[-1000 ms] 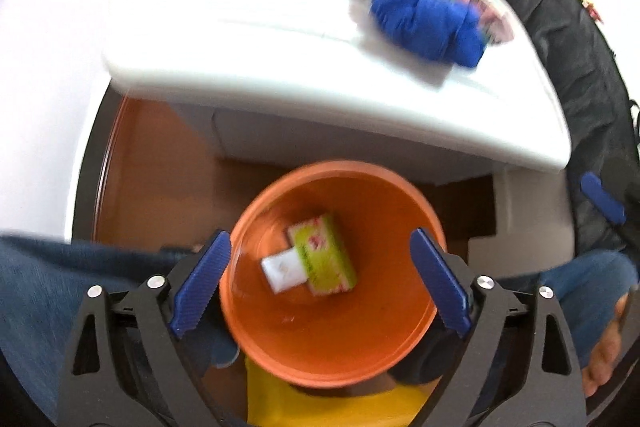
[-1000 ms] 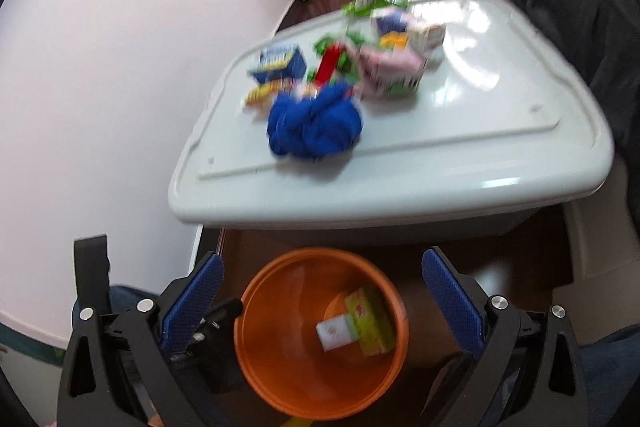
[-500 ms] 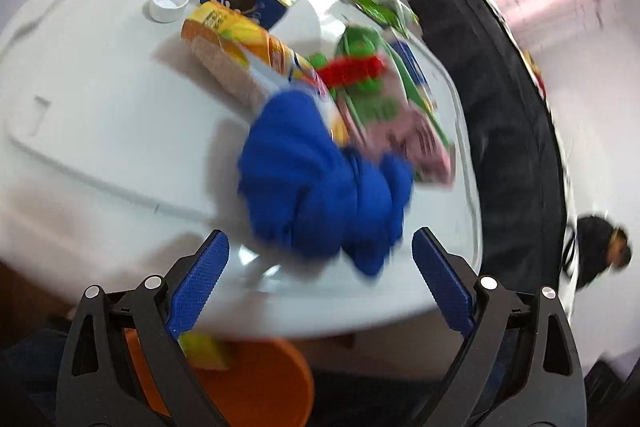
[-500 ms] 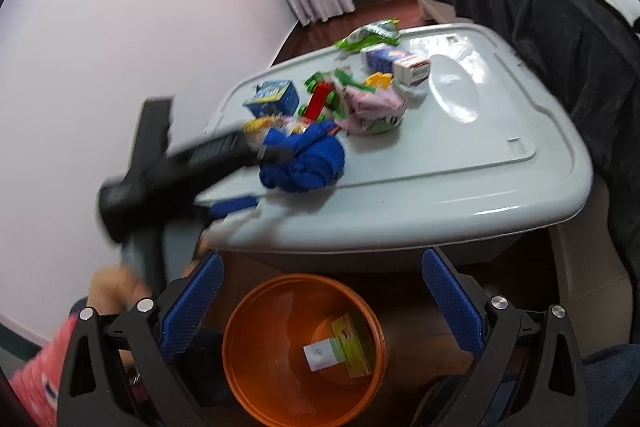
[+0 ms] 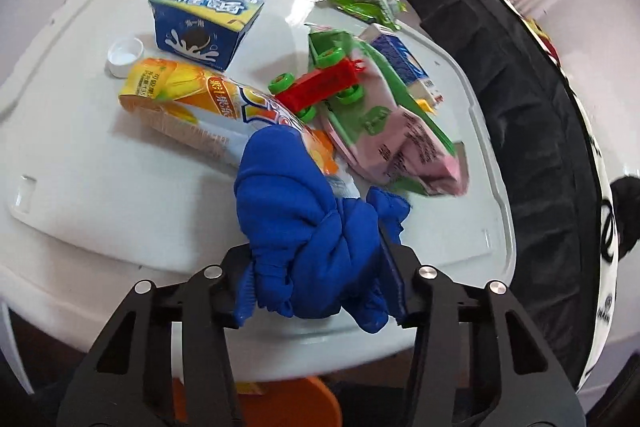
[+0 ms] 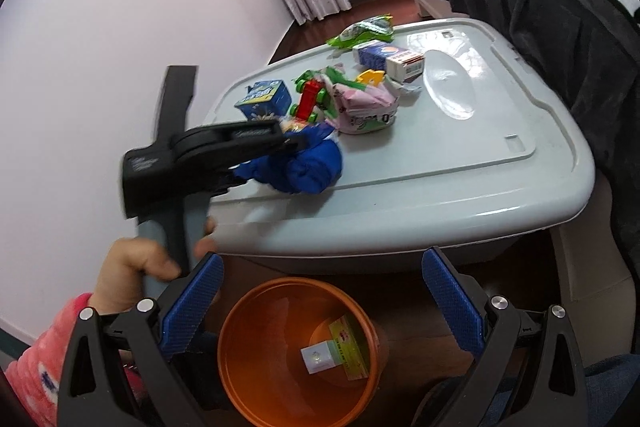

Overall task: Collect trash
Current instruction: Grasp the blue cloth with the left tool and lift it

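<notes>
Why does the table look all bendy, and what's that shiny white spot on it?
Both views use fisheye lenses, so the white lid's straight edges curve. In the right wrist view, window light glares off the lid's round dimple, and the left claw looks a bit smeared. In the left wrist view, the blue cloth is sharp, and glare sits near the green wrapper.

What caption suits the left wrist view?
Left hand-held gripper closed on blue cloth beside snack wrappers on the white lid.
</notes>
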`<state>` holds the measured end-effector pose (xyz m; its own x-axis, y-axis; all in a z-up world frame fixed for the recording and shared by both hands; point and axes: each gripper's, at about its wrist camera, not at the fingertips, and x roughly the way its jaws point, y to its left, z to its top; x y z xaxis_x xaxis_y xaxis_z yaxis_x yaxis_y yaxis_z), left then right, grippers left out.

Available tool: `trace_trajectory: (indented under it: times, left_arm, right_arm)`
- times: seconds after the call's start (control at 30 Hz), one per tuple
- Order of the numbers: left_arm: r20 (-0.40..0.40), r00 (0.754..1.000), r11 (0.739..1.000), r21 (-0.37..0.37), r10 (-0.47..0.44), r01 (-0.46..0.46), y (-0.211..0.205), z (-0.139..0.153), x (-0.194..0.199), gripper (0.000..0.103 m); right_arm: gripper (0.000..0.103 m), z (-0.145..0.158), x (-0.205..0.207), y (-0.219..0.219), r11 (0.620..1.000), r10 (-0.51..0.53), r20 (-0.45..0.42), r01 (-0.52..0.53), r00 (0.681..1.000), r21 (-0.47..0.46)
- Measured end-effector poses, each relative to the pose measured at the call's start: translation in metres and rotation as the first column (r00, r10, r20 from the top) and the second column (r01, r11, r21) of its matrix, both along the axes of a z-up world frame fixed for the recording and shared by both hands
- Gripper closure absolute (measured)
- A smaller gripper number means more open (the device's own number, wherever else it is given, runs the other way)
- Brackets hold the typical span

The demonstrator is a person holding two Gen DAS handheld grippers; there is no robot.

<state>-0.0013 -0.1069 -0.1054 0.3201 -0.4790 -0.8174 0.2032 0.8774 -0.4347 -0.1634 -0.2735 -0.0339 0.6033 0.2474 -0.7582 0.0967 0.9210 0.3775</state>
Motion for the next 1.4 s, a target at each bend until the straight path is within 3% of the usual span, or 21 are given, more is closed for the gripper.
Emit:
trace_trajectory:
  times: [0.2, 0.37, 0.47, 0.63, 0.83, 0.93, 1.03, 1.1, 1.17, 1.23, 1.4]
  left_arm:
    - [0.077, 0.995, 0.998, 0.025, -0.064, 0.062, 0.016, 0.032, -0.032, 0.055]
    - [0.194, 0.978, 0.996, 0.057, -0.072, 0.062, 0.045, 0.067, -0.060, 0.055]
    - [0.266, 0.962, 0.991, 0.132, -0.068, 0.034, 0.061, 0.081, -0.066, 0.055]
    - [0.313, 0.950, 0.987, 0.154, -0.014, -0.037, 0.087, 0.088, -0.060, 0.055]
    - [0.318, 0.947, 0.984, 0.155, 0.030, -0.084, 0.100, 0.082, -0.057, 0.055]
    - [0.280, 0.959, 0.991, 0.114, 0.038, -0.073, 0.104, 0.074, -0.052, 0.054]
    - [0.255, 0.966, 0.990, 0.119, 0.046, -0.079, 0.109, 0.067, -0.050, 0.054]
    - [0.248, 0.968, 0.989, 0.123, 0.047, -0.080, 0.111, 0.066, -0.050, 0.054]
    - [0.252, 0.967, 0.989, 0.125, 0.048, -0.081, 0.112, 0.066, -0.051, 0.054]
    - [0.253, 0.966, 0.989, 0.124, 0.048, -0.082, 0.113, 0.066, -0.053, 0.054]
    - [0.246, 0.968, 0.991, 0.108, 0.054, -0.082, 0.116, 0.066, -0.054, 0.054]
  right_arm:
    - [0.005, 0.004, -0.001, -0.004, 1.000, -0.025, 0.010, 0.025, 1.000, -0.016]
    - [0.005, 0.008, 0.006, -0.005, 0.998, -0.023, 0.003, 0.023, 1.000, -0.052]
    - [0.005, 0.013, 0.018, -0.003, 0.995, 0.004, 0.002, -0.003, 1.000, -0.103]
    - [0.005, 0.018, 0.065, 0.002, 0.965, 0.071, 0.003, -0.068, 0.997, -0.254]
    - [0.005, 0.004, 0.145, 0.013, 0.896, 0.181, -0.054, -0.187, 0.982, -0.402]
    - [0.007, -0.009, 0.183, 0.017, 0.876, 0.205, -0.112, -0.233, 0.972, -0.422]
    - [0.009, -0.022, 0.213, 0.022, 0.854, 0.200, -0.174, -0.259, 0.964, -0.452]
    - [0.018, -0.032, 0.228, 0.024, 0.849, 0.185, -0.218, -0.267, 0.958, -0.455]
    - [0.042, -0.040, 0.236, 0.027, 0.846, 0.177, -0.256, -0.280, 0.950, -0.453]
    - [0.056, -0.051, 0.242, 0.029, 0.839, 0.159, -0.309, -0.294, 0.938, -0.459]
    - [0.078, -0.053, 0.237, 0.033, 0.848, 0.174, -0.314, -0.304, 0.933, -0.435]
